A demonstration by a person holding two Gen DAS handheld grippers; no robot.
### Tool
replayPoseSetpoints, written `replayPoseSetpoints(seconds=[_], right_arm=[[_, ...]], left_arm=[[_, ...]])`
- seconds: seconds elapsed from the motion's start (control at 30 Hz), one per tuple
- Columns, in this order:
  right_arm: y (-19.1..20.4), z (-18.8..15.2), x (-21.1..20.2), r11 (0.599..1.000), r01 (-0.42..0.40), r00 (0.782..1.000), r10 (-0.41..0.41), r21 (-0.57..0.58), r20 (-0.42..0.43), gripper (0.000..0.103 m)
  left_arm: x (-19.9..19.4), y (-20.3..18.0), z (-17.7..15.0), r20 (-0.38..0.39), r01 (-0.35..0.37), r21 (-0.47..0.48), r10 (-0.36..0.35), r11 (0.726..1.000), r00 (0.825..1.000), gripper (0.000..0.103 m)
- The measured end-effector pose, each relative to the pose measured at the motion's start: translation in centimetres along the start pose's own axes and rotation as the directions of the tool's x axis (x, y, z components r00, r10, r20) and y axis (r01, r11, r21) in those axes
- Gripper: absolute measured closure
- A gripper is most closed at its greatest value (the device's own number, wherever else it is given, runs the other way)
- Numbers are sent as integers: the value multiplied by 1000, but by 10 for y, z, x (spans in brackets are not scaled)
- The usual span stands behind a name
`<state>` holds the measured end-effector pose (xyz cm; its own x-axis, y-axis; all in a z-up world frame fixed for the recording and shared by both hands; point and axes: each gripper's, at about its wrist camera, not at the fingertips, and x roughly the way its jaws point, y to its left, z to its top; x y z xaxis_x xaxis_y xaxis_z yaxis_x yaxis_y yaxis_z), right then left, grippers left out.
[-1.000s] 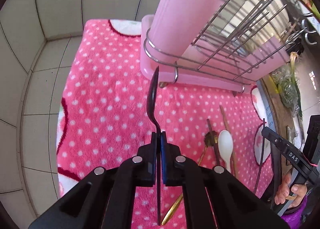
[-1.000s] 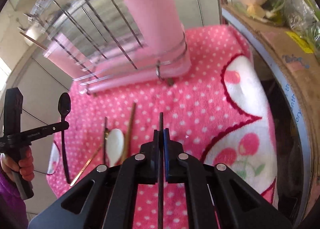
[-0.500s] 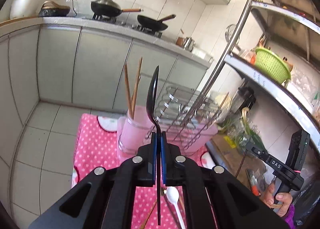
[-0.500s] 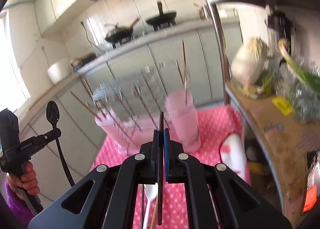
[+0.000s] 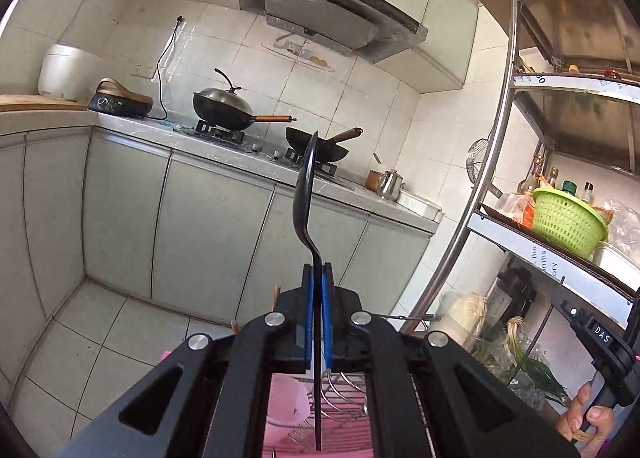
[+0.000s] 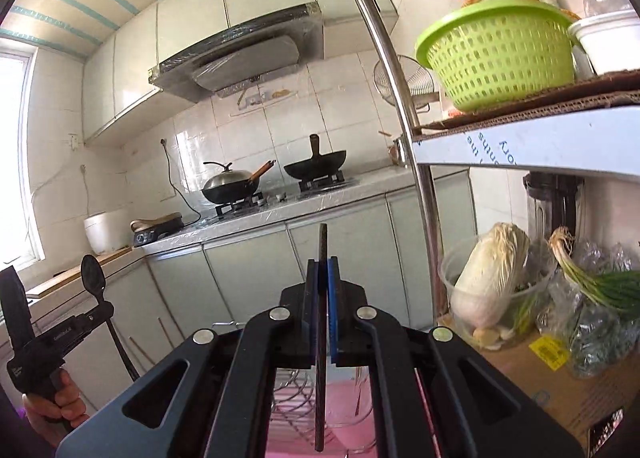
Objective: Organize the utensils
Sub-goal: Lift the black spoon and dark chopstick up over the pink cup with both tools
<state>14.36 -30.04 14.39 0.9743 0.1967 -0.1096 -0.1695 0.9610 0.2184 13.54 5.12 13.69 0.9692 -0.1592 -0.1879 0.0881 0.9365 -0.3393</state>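
My left gripper (image 5: 317, 278) is shut on a black spoon (image 5: 306, 194), whose bowl stands up above the blue pads while its handle hangs down between the arms. My right gripper (image 6: 322, 270) is shut on a thin dark stick (image 6: 322, 242), seen edge-on. Both point nearly level, high above the pink cup (image 5: 286, 410) and the wire rack (image 5: 344, 402) at the bottom edge. In the right wrist view the left gripper (image 6: 60, 338) with the spoon (image 6: 93, 278) shows at the far left. The right gripper (image 5: 600, 338) shows at the left wrist view's right edge.
A steel shelf post (image 6: 404, 130) rises close on the right, with a green basket (image 6: 496, 58) on its shelf. Below it are a cabbage (image 6: 488, 282), scallions (image 6: 600, 286) and a cardboard box (image 6: 560, 386). Grey cabinets and a counter with two woks (image 5: 224, 110) stand ahead.
Both grippers have risen and tilted up from looking down at the pink dotted cloth to facing the kitchen counter. Each keeps hold of its utensil.
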Motion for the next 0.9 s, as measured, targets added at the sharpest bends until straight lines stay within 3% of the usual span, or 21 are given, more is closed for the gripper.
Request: replayPoseSetpoints(seconds=[0.1, 0.4, 0.67, 0.9], right_arm=[[-1, -6, 26, 999, 22, 1000, -21, -40, 17, 98], [-26, -54, 72, 1000, 25, 997, -24, 15, -74, 98], [-31, -85, 63, 998, 18, 987, -9, 55, -159, 98], [-29, -85, 51, 998, 20, 986, -11, 53, -169, 98]], left_arm=[[20, 2, -2, 16, -16, 22, 16, 1000, 1000, 100], [54, 8, -41, 16, -34, 83, 33, 996, 999, 100], [49, 17, -73, -45, -15, 78, 18, 997, 999, 100], [56, 26, -100, -155, -13, 34, 18, 999, 988, 99]])
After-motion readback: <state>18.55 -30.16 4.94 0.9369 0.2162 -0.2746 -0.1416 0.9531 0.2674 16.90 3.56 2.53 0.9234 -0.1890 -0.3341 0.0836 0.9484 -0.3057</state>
